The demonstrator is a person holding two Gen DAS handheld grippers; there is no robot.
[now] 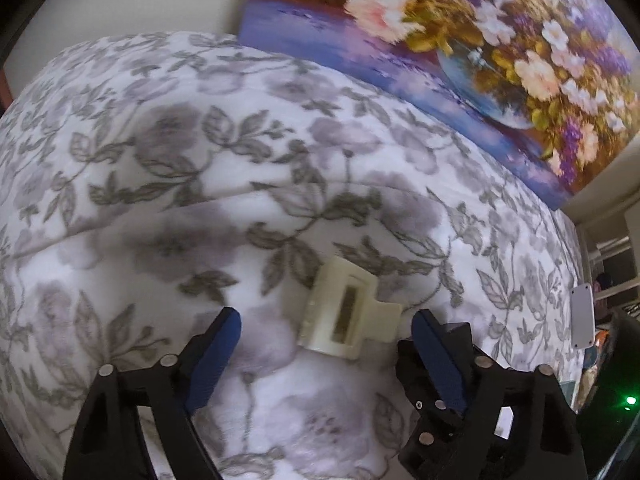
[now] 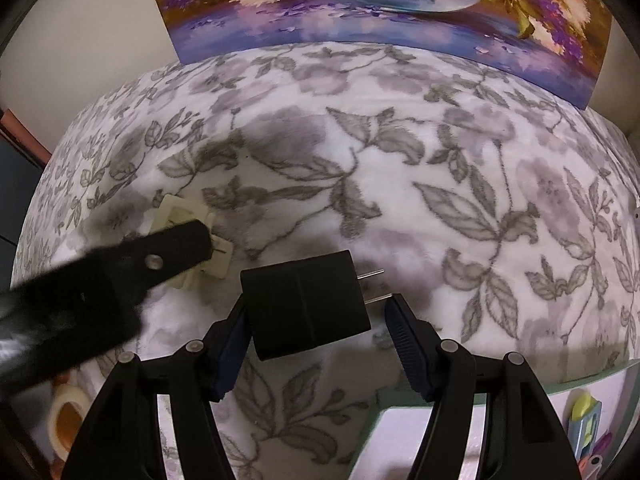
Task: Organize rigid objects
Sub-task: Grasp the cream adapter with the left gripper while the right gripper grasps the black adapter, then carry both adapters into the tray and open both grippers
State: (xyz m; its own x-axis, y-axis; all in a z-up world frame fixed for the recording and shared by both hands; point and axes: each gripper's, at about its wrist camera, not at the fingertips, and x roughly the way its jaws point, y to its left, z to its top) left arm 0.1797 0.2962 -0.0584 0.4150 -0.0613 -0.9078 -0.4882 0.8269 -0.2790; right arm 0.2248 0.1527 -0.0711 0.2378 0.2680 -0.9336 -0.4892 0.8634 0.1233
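Note:
A cream hair claw clip [image 1: 348, 312] lies on the floral blanket [image 1: 200, 140], just ahead of my left gripper [image 1: 326, 318]. That gripper is open, with its blue-padded fingers apart on either side of the clip and not touching it. In the right wrist view a black plug adapter [image 2: 308, 304] rests on the blanket with its prongs pointing right. My right gripper [image 2: 316, 308] is open around it; the left pad is at its side and the right pad stands off by a gap. The left gripper's finger [image 2: 176, 252] partly covers the clip [image 2: 176, 212].
A flower painting [image 2: 360, 12] leans on the wall behind the blanket. A tape roll [image 2: 68, 412] sits low on the left. A green-edged box [image 2: 400, 398] with colourful small items [image 2: 586, 420] is at the lower right. A white flat device [image 1: 582, 316] lies at the blanket's right edge.

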